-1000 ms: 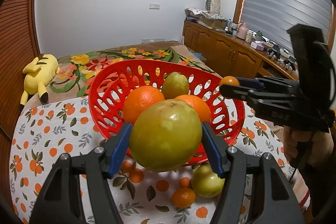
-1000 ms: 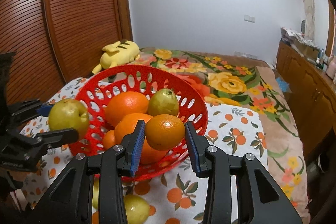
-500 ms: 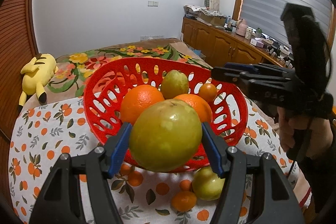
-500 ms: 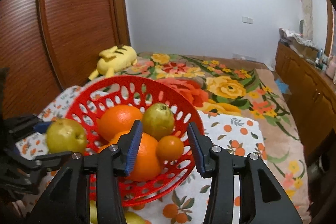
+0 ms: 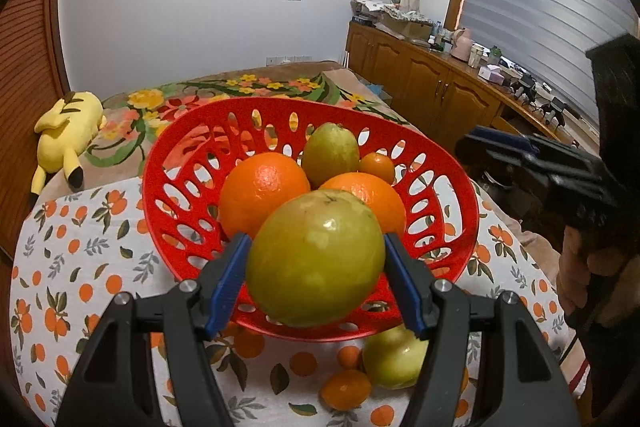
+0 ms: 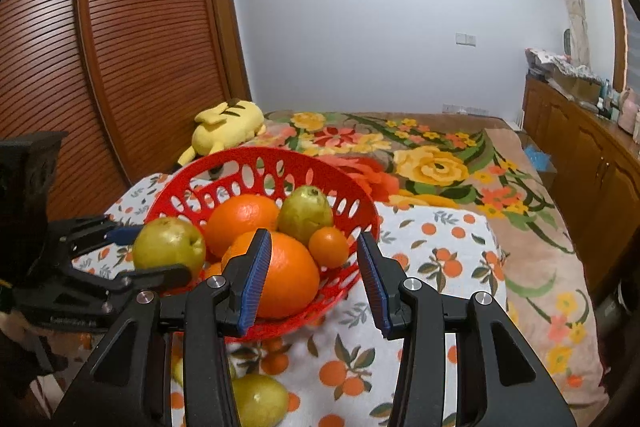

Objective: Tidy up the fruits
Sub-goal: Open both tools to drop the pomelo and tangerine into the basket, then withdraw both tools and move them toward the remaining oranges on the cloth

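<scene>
The right gripper (image 6: 312, 281) has let go and pulled back, jaws spread and empty; the small orange tangerine (image 6: 328, 247) now sits in the red perforated plastic basket (image 6: 352, 201) just ahead. Left view: the left gripper (image 5: 316, 283) pinches a big yellow-green pear (image 5: 315, 257) before the basket (image 5: 176, 163).

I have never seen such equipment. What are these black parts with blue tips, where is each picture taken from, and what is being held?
They are two hand-held claws; a person squeezes one in each hand. Each picture comes from a camera mounted on one claw, looking along its fingers. The left claw grips a green-yellow fruit just in front of the red basket. The right claw is open and holds nothing. The basket stands on a cloth printed with oranges and contains two big oranges, a green fruit and a small orange. More fruit lies on the cloth near the basket.
</scene>
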Demonstrator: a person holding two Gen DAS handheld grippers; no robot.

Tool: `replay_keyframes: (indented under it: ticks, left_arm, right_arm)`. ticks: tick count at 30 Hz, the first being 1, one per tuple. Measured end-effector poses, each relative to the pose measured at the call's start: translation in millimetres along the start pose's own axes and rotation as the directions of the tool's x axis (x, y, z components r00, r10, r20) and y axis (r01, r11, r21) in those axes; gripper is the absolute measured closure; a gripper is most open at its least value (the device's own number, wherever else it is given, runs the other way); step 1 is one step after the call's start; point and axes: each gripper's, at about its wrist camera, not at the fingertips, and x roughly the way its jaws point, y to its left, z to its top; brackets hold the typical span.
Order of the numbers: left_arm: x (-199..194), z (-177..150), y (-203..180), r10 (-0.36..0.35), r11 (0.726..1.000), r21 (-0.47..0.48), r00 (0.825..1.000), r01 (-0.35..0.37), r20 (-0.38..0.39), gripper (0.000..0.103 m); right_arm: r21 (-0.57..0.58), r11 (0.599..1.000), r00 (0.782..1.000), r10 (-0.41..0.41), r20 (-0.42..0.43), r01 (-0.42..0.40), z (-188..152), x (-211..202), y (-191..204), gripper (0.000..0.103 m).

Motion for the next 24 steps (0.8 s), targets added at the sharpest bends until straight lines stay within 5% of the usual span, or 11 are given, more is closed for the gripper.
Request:
replay_keyframes:
  ticks: [4,14,24]
  left_arm:
    - [3,-3,0,-0.001,1.0,-0.006,1.0,0.001,-0.014,0.037]
    - [-34,1,-4,-0.017,1.0,0.019,0.995,0.015,0.097,0.032]
    - [-54,-40,0,-0.013,1.0,0.027,0.994,0.01,0.105,0.032]
  right_arm:
    - [-0.004,1.0,1.0,0.006,-0.003,-0.006,-8,-5,3,0.058]
    - [0.012,0.999,0.999,0.032,-0.006,-0.032,-29,-19,11,0.055]
    - [0.03,0.999,0.999,0.042,-0.012,-0.042,-67,-36,31,0.048]
